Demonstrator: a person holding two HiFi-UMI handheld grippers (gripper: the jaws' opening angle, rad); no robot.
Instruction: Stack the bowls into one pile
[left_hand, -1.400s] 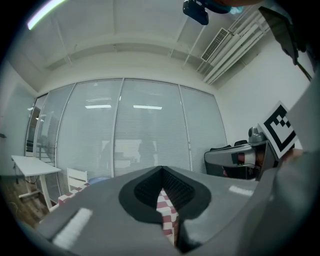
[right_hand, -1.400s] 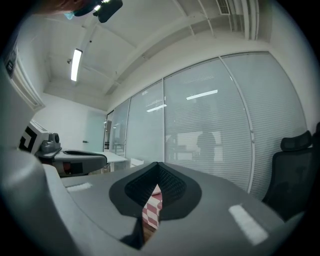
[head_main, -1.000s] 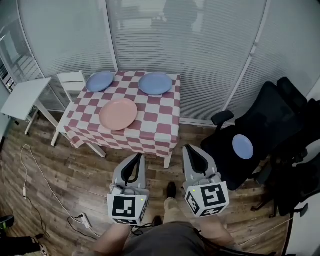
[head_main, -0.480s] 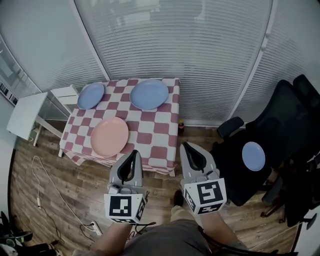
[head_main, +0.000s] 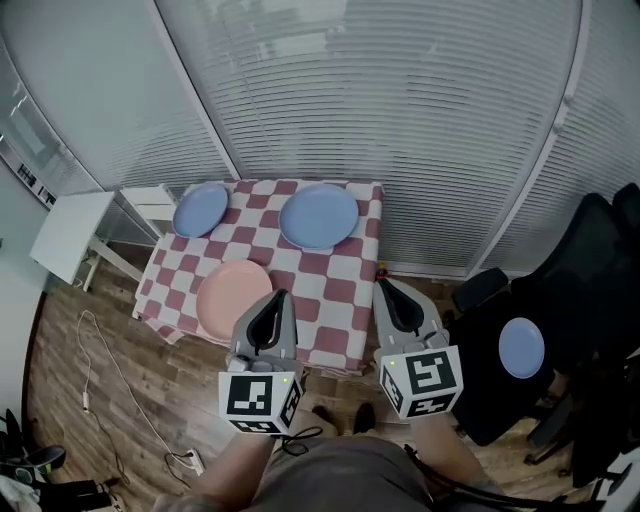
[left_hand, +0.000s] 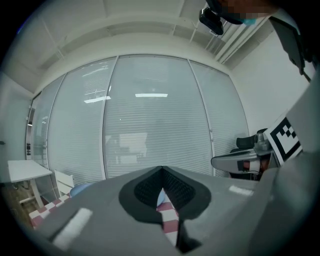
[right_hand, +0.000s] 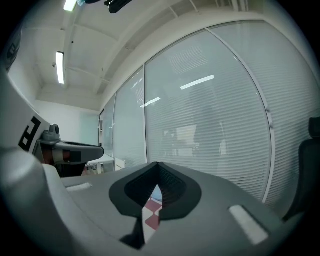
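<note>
1. Head view: the left gripper (head_main: 276, 296) and right gripper (head_main: 383, 284) are held side by side in front of the person's waist. Both point forward, close to level, at the near edge of a table (head_main: 300, 265).
2. Each marker cube faces back toward the person, and a forearm shows behind each one.
3. Left gripper view: the left gripper (left_hand: 161, 172) has its jaws pressed together at the tips, with nothing between them. Checked cloth shows through the gap behind the tips.
4. Right gripper view: the right gripper (right_hand: 157, 165) is closed the same way and is empty.
5. Four bowls are in sight: three blue and one pink.
6. The pink bowl (head_main: 233, 297) sits on the red-and-white checked table, nearest the left gripper's tip.
7. A small blue bowl (head_main: 201, 209) and a larger blue bowl (head_main: 319, 216) sit apart along the table's far side.
8. The fourth bowl, the blue bowl on the chair (head_main: 521, 347), rests on a black office chair (head_main: 575, 290) at the right, well apart from the table.
9. A white side table (head_main: 70, 232) stands at the left, and window blinds fill the background.
</note>
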